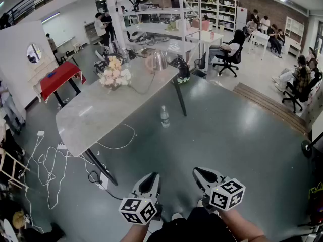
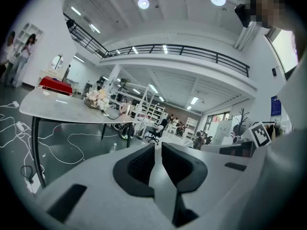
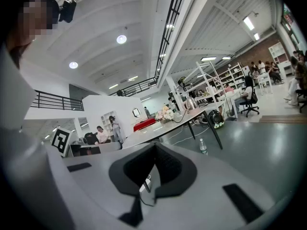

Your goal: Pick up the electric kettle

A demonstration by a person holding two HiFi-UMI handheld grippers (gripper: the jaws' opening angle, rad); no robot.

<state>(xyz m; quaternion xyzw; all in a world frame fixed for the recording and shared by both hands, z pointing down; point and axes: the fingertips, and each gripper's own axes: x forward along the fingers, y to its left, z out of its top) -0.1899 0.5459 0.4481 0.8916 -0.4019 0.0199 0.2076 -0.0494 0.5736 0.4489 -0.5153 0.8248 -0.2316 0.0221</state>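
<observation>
From the head view, a long pale stone-look table on black legs stretches away across a dark glossy floor. The rounded, shiny metal electric kettle stands at the table's far end, just beside a bouquet of pale pink and cream flowers. A clear plastic water bottle stands on the floor off the table's right edge, and a loose white cable snakes under its near end. The left gripper and right gripper are held low in front of the person, short of the table's near end and well apart from the kettle. The task looks barely begun: this is the approach, and the next move calls for walking up to the table's far end and parting one pair of jaws before reaching for the kettle's handle. In the left gripper view, the left gripper has its black pads drawn almost together with nothing between them, and the table sits off to the left. In the right gripper view, the right gripper is likewise closed and empty, and the kettle shows small at the table's far end. No brand or label is readable anywhere. The only markings are black-and-white square patterns on the grippers' cubes, and the bottle's label is too small to read.
</observation>
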